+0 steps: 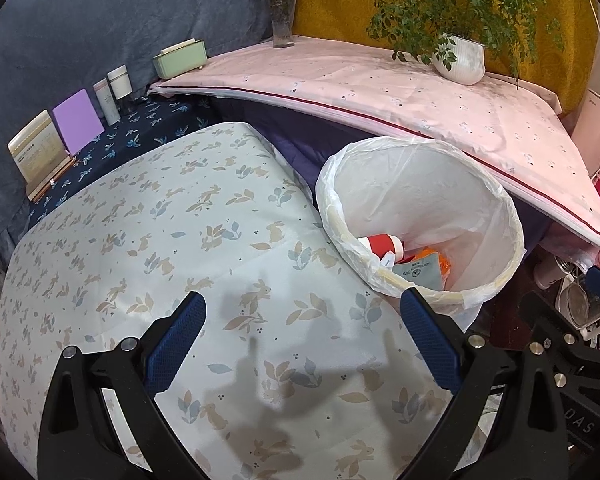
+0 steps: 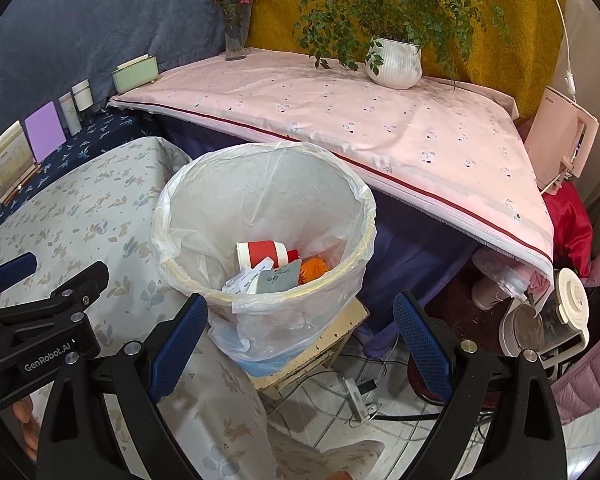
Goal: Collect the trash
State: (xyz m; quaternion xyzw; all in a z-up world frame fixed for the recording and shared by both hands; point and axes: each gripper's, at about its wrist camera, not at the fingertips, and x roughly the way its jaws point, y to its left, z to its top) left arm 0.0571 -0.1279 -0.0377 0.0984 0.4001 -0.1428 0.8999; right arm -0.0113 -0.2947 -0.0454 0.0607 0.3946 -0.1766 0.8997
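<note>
Bin [image 2: 260,216] on stool [image 2: 324,344], right of the near tabletop [image 1: 160,248]; cup [image 2: 260,254], packet [image 2: 280,280] and receipt [image 2: 244,278] inside bin; far tabletop [image 2: 340,120] behind bin, bearing vase [image 2: 235,36] left, potted plant [image 2: 396,60] right; kettle [image 2: 548,316] at right, under its edge.

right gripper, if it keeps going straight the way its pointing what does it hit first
Most likely the lined trash bin: the open right gripper points at its near wall, just below the rim. Depth is hard to judge through the fisheye.
</note>
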